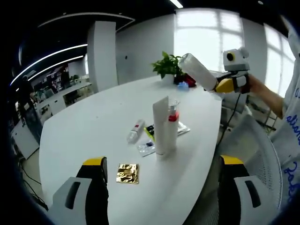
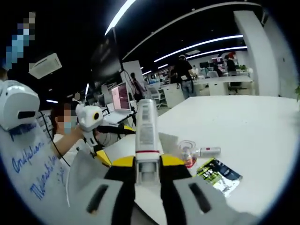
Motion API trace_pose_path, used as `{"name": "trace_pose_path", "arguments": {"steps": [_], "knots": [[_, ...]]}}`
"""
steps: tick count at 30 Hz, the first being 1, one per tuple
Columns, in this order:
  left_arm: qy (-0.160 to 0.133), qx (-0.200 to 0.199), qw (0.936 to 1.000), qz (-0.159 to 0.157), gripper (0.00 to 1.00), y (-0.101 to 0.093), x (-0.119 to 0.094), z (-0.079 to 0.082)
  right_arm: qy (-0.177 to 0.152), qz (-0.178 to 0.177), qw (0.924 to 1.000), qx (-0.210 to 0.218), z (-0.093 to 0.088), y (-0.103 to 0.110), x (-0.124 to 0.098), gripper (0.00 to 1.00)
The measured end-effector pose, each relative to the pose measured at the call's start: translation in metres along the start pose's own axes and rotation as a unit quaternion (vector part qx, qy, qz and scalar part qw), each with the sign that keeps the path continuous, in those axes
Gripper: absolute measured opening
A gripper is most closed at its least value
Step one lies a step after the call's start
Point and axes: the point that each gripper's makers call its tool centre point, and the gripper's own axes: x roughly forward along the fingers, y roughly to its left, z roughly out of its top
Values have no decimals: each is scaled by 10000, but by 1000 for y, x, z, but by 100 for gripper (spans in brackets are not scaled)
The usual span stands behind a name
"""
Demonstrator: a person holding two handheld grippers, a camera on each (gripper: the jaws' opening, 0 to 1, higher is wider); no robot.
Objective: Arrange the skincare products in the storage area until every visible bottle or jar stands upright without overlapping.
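So I'd call this roughly halfway. On the big white oval bench point(image 1: 93, 126), two things stand upright close together near the middle: a tall white squeeze tube point(image 1: 161, 125) and, just beside it on the right, a clear pump bottle with a red collar point(image 1: 172, 126). They look close enough to touch, though I can't tell for sure. Still to sort: a small white bottle with a red band point(image 1: 135, 131) lying on its side just left of the pair, plus some flat stuff, namely a green-and-black sachet point(image 2: 218, 175), a small clear packet point(image 1: 146, 148) and a gold foil square point(image 1: 127, 173), which sits nearest the left gripper point(image 1: 163, 180). That gripper's fingers are spread wide with nothing in them, hovering over the near edge. The right gripper point(image 2: 147, 165) has its fingers clenched on a long white cylindrical bottle with a red stripe point(image 2: 146, 127), held tilted in the air above the far right side of the bench. My guess is this one gets stood down next, then the lying bottle.
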Motion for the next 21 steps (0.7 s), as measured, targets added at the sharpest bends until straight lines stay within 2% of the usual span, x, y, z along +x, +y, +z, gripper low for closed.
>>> {"name": "trace_pose_path", "arguments": {"steps": [7, 15, 21], "knots": [[25, -7, 10000, -10, 94, -3, 0, -3, 251, 247, 9994, 10, -16, 10, 13, 18], [87, 23, 9999, -96, 89, -6, 4, -5, 645, 381, 9972, 46, -43, 7, 30, 18], [135, 76, 9997, -211, 85, -11, 10, -7, 832, 464, 9954, 40, -54, 6, 38, 18]]}}
